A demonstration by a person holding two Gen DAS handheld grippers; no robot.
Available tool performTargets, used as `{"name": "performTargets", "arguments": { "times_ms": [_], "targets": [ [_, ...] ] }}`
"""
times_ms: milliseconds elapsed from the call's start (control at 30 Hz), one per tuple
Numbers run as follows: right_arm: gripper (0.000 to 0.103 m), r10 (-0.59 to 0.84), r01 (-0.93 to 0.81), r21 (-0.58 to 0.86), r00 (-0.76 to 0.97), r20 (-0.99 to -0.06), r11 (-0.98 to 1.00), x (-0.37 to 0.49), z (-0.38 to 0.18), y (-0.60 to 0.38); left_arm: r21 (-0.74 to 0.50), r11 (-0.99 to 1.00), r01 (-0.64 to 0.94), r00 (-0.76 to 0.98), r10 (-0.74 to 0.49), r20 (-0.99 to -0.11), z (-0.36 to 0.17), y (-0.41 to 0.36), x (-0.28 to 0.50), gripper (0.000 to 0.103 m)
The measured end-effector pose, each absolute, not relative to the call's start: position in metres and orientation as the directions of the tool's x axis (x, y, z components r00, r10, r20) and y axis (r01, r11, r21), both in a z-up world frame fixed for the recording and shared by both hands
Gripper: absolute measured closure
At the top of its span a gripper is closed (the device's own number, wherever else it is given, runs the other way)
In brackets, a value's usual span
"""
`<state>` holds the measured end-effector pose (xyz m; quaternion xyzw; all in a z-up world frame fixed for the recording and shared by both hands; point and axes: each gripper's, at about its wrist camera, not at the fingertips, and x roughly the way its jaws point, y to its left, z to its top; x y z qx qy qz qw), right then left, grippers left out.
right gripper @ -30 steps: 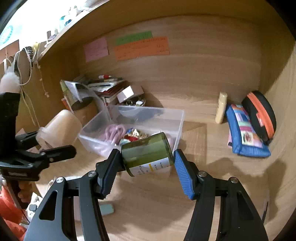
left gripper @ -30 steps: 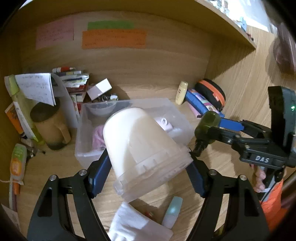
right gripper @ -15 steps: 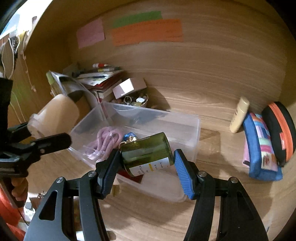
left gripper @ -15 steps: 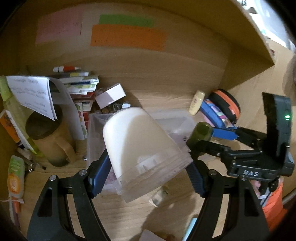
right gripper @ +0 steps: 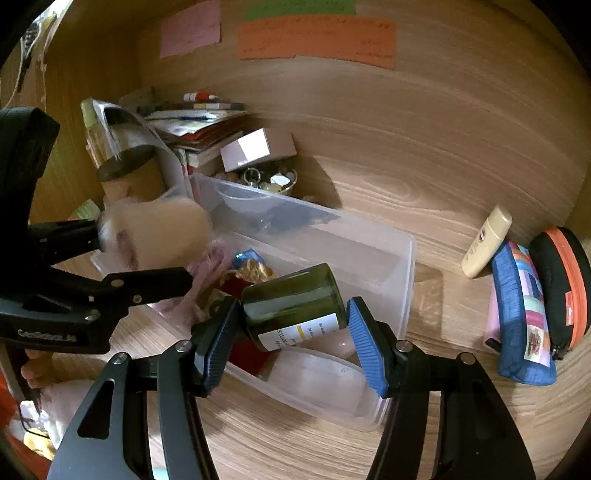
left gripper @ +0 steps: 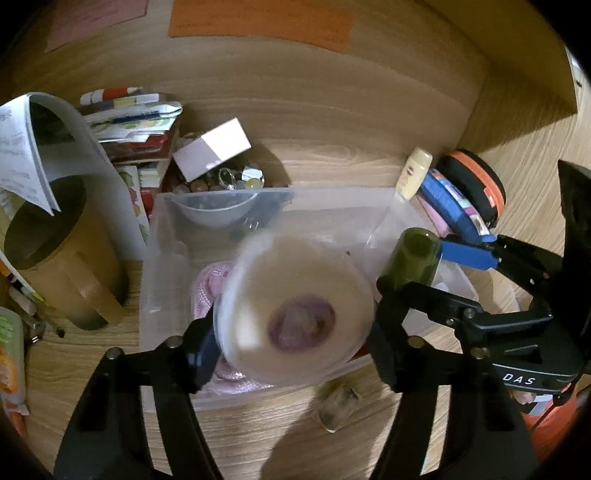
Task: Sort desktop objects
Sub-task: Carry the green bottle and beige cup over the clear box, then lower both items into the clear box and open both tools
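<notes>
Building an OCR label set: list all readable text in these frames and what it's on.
"DAS": right gripper body, left wrist view.
"BOTTLE", partial: white label on green bottle; the rest is too small.
Embossed text on left gripper body: blurred.
Orange note, pink note, green note: handwriting illegible.
Cream tube: print unreadable.

Bin (right gripper: 402, 258) mouth half blocked – white jar (left gripper: 295, 314) over left end; right end (right gripper: 325, 373) open; mug (left gripper: 62, 258) crowds left.

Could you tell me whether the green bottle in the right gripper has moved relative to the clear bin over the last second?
Yes. The green bottle was short of the clear bin's near wall; now it hangs over the bin's inside.
</notes>
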<state>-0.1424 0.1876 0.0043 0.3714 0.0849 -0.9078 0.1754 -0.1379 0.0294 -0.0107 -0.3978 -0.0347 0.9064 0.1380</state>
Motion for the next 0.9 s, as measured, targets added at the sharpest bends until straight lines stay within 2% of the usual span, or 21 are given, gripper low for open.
{"name": "performTargets", "arguments": {
  "times_ms": [333, 433, 467, 500, 633, 700, 767, 900],
  "targets": [
    [0.046, -0.242, 0.391, -0.049, -0.658, -0.713, -0.919, -0.139, 0.000, 0.186, -0.199, -0.957, -0.211, -0.632, 0.289, -0.719, -0.014, 0.025, -0.140, 0.035],
    [0.042, -0.238, 0.385, -0.051, -0.665, -0.708, -0.922, -0.137, 0.001, 0.187, -0.196, -0.957, -0.212, -0.647, 0.288, -0.706, -0.008, 0.023, -0.135, 0.034],
    [0.040, -0.239, 0.383, -0.050, -0.668, -0.705, -0.922, -0.136, 0.002, 0.188, -0.193, -0.958, -0.211, -0.653, 0.285, -0.702, -0.006, 0.022, -0.133, 0.031],
    [0.039, -0.239, 0.381, -0.049, -0.671, -0.702, -0.923, -0.135, 0.003, 0.189, -0.189, -0.959, -0.209, -0.662, 0.281, -0.695, -0.003, 0.021, -0.130, 0.028],
    [0.038, -0.236, 0.371, -0.048, -0.680, -0.694, -0.927, -0.128, 0.007, 0.191, -0.181, -0.962, -0.206, -0.681, 0.274, -0.679, 0.006, 0.018, -0.122, 0.027],
    [0.032, -0.231, 0.366, -0.053, -0.687, -0.689, -0.929, -0.123, 0.009, 0.192, -0.186, -0.962, -0.203, -0.686, 0.275, -0.673, 0.010, 0.016, -0.117, 0.022],
    [0.028, -0.228, 0.360, -0.058, -0.698, -0.679, -0.931, -0.118, 0.012, 0.194, -0.186, -0.962, -0.198, -0.692, 0.272, -0.668, 0.012, 0.014, -0.111, 0.022],
    [0.028, -0.237, 0.360, -0.052, -0.710, -0.663, -0.932, -0.105, 0.018, 0.197, -0.184, -0.965, -0.189, -0.702, 0.264, -0.662, 0.017, 0.012, -0.098, 0.021]
  ]
}}
